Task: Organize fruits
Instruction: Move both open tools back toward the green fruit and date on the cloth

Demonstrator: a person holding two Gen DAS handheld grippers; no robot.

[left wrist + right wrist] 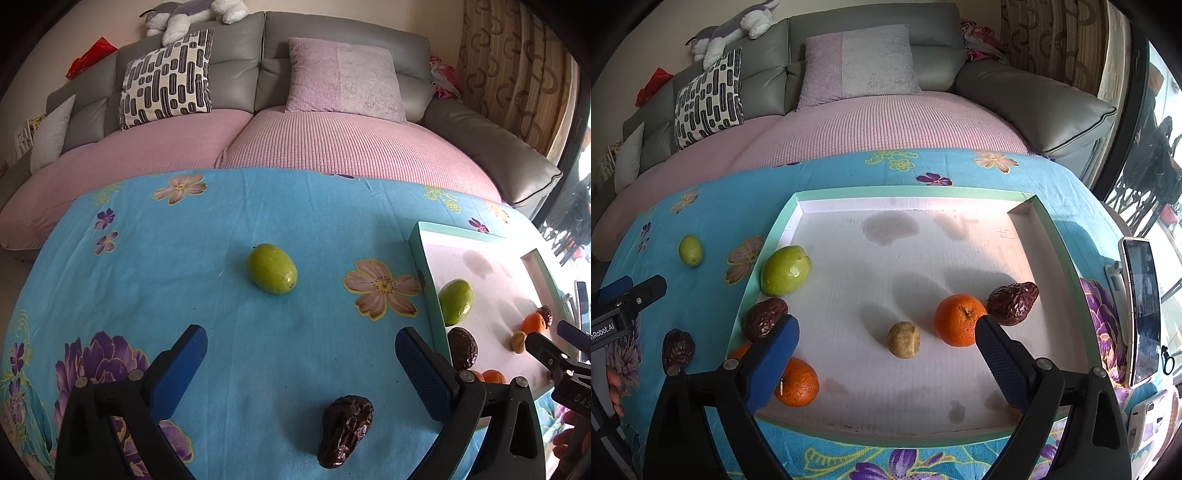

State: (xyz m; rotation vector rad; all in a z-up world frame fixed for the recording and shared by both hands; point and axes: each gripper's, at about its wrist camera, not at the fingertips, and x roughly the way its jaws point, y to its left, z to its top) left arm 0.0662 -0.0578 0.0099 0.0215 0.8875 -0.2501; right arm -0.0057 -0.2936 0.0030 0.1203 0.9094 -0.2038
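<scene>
Left-wrist view, left to right: the left claw (301,363) stands released, jaws wide apart and empty, above the floral tabletop (147,258). A wrinkled dark date (345,424) lies low in the frame, between the jaws and nearer the right one, its long axis running toward the camera. A green fruit (272,268) sits at mid-frame, farther ahead. At right, the tray (424,266) holds sorted fruit. The right claw (886,354), also released, hovers over the tray; the left is nearer the date.
</scene>
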